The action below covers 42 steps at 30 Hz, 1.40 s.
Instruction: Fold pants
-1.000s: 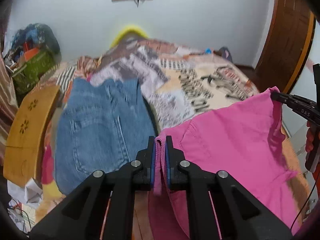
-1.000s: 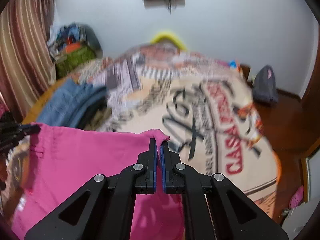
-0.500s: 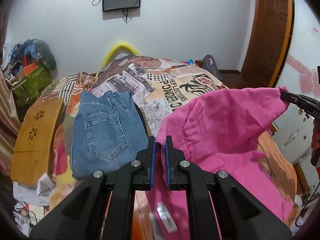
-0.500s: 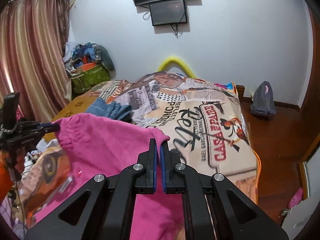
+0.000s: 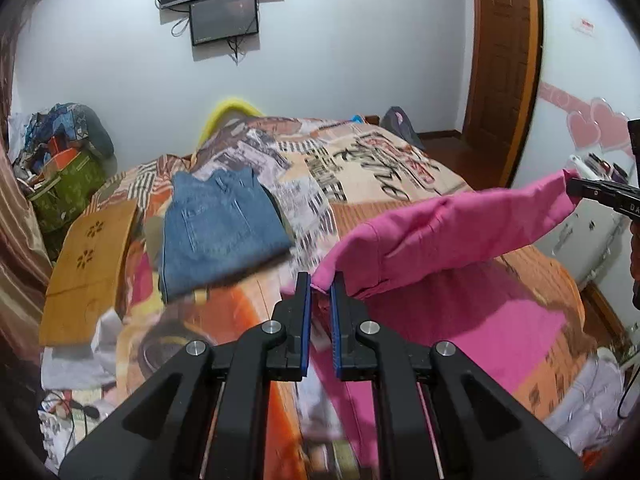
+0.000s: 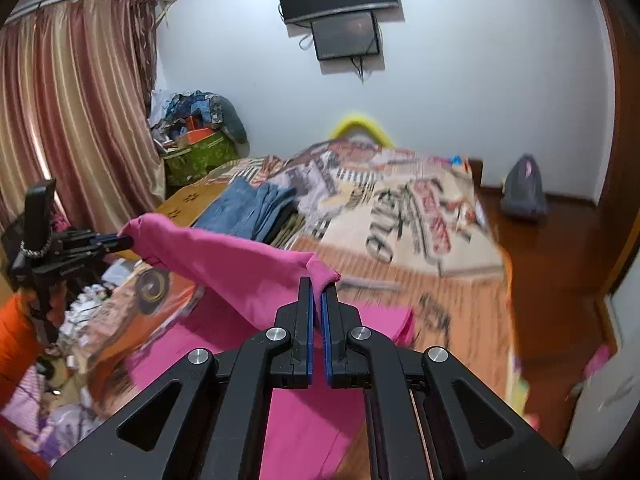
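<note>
Pink pants (image 5: 452,232) hang stretched between my two grippers above the near end of the bed, their lower part lying on the cover (image 5: 480,332). My left gripper (image 5: 320,284) is shut on one corner of the pants. My right gripper (image 6: 318,288) is shut on the other corner; it also shows at the right edge of the left wrist view (image 5: 576,188). In the right wrist view the pink pants (image 6: 224,264) run left to the left gripper (image 6: 124,242).
Folded blue jeans (image 5: 220,224) lie on the patterned bedspread (image 5: 360,168) to the left. A wooden board (image 5: 88,264) sits at the bed's left edge. Clutter piles (image 6: 196,136) stand by the curtain (image 6: 72,120). A door (image 5: 504,64) is at the right.
Both grippers have risen and pulled back from the bed, lifting the pink pants edge taut between them. The pants' lower part now lies flat on the cover.
</note>
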Available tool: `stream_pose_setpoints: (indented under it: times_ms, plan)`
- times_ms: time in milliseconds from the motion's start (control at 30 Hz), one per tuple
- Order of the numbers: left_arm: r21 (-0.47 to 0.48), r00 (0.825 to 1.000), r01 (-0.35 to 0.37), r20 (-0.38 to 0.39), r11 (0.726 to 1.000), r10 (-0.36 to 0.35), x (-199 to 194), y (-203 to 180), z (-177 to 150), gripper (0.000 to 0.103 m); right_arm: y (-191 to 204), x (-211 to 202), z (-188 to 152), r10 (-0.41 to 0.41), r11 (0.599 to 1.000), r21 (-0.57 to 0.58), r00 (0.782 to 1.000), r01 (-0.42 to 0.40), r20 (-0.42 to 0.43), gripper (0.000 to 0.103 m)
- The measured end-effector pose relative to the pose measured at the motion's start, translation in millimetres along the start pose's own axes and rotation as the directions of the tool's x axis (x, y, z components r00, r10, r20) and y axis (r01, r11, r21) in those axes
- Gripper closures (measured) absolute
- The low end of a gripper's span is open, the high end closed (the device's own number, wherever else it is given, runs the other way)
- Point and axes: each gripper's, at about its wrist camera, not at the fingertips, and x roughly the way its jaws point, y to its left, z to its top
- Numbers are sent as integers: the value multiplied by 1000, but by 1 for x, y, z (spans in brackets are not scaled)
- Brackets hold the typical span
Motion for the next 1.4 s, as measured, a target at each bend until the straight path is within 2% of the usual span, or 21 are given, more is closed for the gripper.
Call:
stream_pose_setpoints:
  times_ms: [267,367,567,633,700,800,867,933,1067,1100,1200,1267,1333,1400]
  plan:
    - [66,994,32,-105,997,-25,-2,-26,-60,95,9,-9,-53,11,1000,27,996,-8,-89,100]
    - [48,990,54,-136,997,-47,-4,-31,-80,95,9,-10,-71,20,998,60,994,-14,-112,100]
    - [5,972,67,-228,998,-64,5,-27,-108,95,6,-6,-108,-22,995,91,980,41,-196,97]
    - [-7,971,58,-233,998,-58,2,-24,-110,94,0,-5,-116,-36,992,108,973,62,-228,94]
    - [-3,974,36,-226,999,-36,-4,-20,-107,89,-5,-9,-120,-64,989,116,967,94,-246,94]
    - [21,981,-9,-193,1000,13,-13,-16,-94,82,-8,-20,-113,-98,987,101,967,125,-237,94]
    - [9,985,-7,-172,1000,8,-15,-16,-81,74,-5,-25,-101,-116,988,75,971,134,-211,94]
    - [-2,989,7,-146,1000,-7,-15,-19,-69,72,3,-26,-87,-111,992,44,978,120,-177,92]
    - [-14,989,65,-130,998,-66,-2,-37,-55,65,26,-13,-72,-55,998,9,990,56,-126,74]
    - [-9,987,78,-137,997,-79,5,-43,-55,64,32,-7,-73,-38,999,2,991,39,-127,72]
    - [-19,979,98,-181,995,-100,25,-53,-60,64,48,20,-83,-8,1000,-15,987,6,-162,71]
    - [-45,969,109,-218,993,-116,38,-55,-69,64,53,39,-96,12,1000,-15,977,-15,-214,71]
    - [-69,959,111,-253,991,-125,50,-52,-81,63,52,59,-115,20,1000,-6,957,-22,-288,71]
    - [-86,962,111,-240,990,-129,51,-46,-89,56,47,63,-126,30,1000,5,953,-30,-303,68]
